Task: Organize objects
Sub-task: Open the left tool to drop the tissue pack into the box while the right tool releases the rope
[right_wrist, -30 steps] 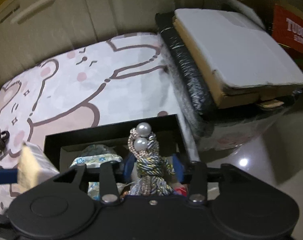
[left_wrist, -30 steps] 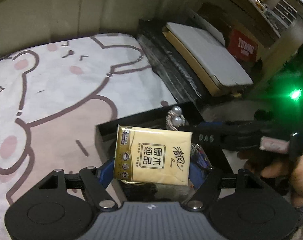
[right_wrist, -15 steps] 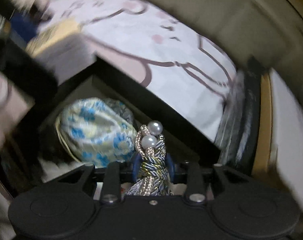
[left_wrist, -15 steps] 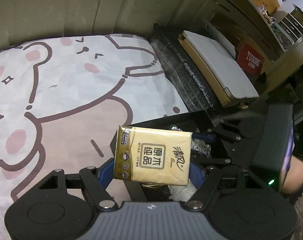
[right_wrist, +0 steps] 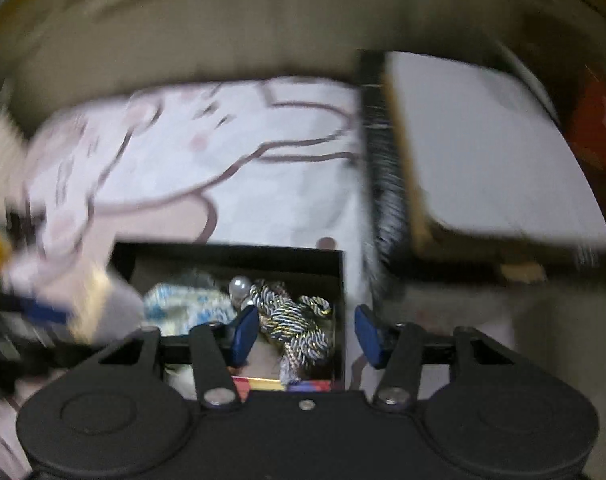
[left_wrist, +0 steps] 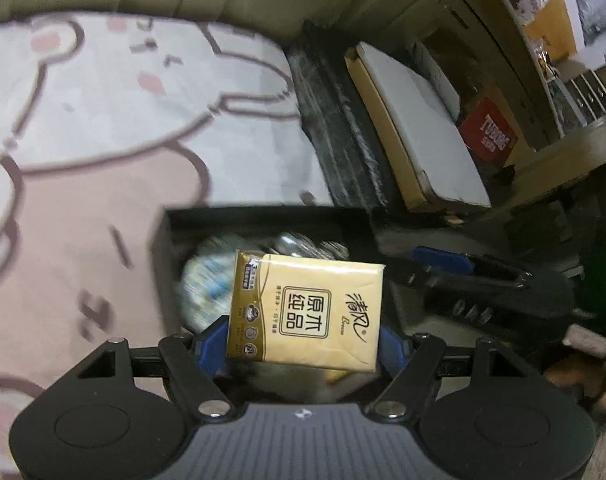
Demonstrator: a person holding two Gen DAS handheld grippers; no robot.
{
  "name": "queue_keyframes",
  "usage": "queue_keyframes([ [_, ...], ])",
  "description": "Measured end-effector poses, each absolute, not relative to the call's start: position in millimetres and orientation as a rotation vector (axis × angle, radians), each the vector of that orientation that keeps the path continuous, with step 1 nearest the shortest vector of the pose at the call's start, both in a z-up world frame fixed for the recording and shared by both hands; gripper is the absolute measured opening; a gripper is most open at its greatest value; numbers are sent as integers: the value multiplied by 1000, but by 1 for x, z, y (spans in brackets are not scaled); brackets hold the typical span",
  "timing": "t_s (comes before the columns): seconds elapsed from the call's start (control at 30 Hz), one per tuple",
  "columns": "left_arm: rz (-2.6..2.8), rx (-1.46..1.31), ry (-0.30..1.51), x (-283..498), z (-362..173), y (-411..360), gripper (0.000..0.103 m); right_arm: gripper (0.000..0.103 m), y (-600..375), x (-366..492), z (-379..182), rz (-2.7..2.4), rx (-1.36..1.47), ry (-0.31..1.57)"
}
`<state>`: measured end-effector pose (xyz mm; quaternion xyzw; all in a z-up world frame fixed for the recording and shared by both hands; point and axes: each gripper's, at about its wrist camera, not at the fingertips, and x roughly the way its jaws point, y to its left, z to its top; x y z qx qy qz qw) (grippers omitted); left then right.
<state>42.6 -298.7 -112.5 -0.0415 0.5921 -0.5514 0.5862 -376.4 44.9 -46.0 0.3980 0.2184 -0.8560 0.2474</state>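
Observation:
My left gripper (left_wrist: pixel 303 346) is shut on a gold tissue pack (left_wrist: pixel 307 312) and holds it above the open black box (left_wrist: pixel 263 218). Inside the box lie a blue floral pouch (right_wrist: pixel 183 306) and a braided cord with pearls (right_wrist: pixel 291 316). My right gripper (right_wrist: pixel 307 330) hangs over the box's right side; its jaws are opening and the cord lies loose in the box below them, no longer pinched. In the left wrist view the right gripper (left_wrist: pixel 463 276) appears at the right, with a hand (left_wrist: pixel 575 380) behind it. The right wrist view is blurred.
The box sits on a white and pink cartoon-print cloth (left_wrist: pixel 123 120). To the right lies a black wrapped bundle (left_wrist: pixel 339 128) with a flat white-topped cardboard package (left_wrist: pixel 423 128) on it. A red carton (left_wrist: pixel 489 136) stands further back by cabinets.
The right gripper carried the braided cord into the box, let go of it and lifted away. The left gripper kept its hold on the tissue pack and rolled slightly over the box.

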Motion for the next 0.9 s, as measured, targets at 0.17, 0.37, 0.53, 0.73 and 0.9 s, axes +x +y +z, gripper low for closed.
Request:
queue_keyframes([
  [0.17,-1309,-133,1448,14,-113,-315,75,47,71,-369,-35,-2391,1139,351],
  [0.37,-1279,-161,1513,-13,-124,-332,75,47,88,-370,-43,-2440,1185,266],
  [0.53,-1252,-144,1556,-25,-141,-346,80,46,95,-371,-49,-2437,1220,279],
  [0.73,-1296,-164,1533,-17,-132,-340,91,47,101,-368,-50,-2448,1231,263],
  [0.9,-1301,-134,1515,-13,-125,-331,91,47,101,-361,-48,-2461,1232,255],
])
